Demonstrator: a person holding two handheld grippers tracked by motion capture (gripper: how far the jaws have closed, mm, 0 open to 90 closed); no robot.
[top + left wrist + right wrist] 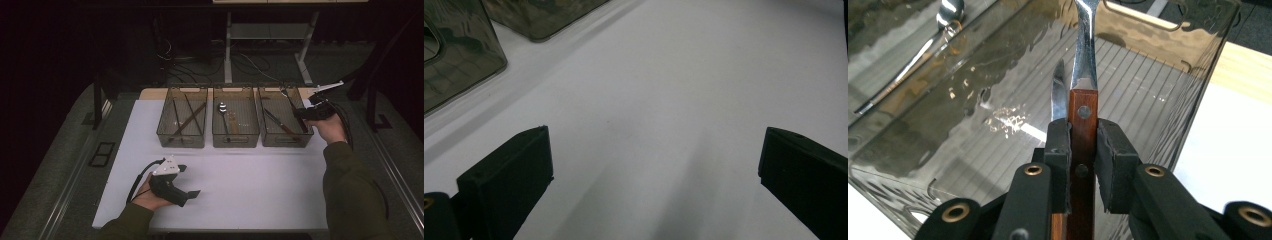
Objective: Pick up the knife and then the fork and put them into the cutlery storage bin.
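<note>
My right gripper [301, 114] is shut on a wooden-handled utensil [1083, 112], with the pads pressed on both sides of the reddish handle. Its metal stem [290, 100] runs up and away over the right-hand clear bin [286, 144]. In the right gripper view the utensil hangs above the ribbed floor of that bin [1168, 75], and a second metal blade [1058, 90] shows just behind it. My left gripper [190, 180] is at the front left, low over the white table [250, 185]. It stands open [654, 145] with bare tabletop between its jaws.
Three clear bins stand in a row at the table's far side. The left one [181, 144] holds dark sticks; the middle one [235, 144] holds a spoon [221, 106]. A knife [277, 122] lies in the right bin. Two bin corners [459, 60] sit ahead of the left gripper.
</note>
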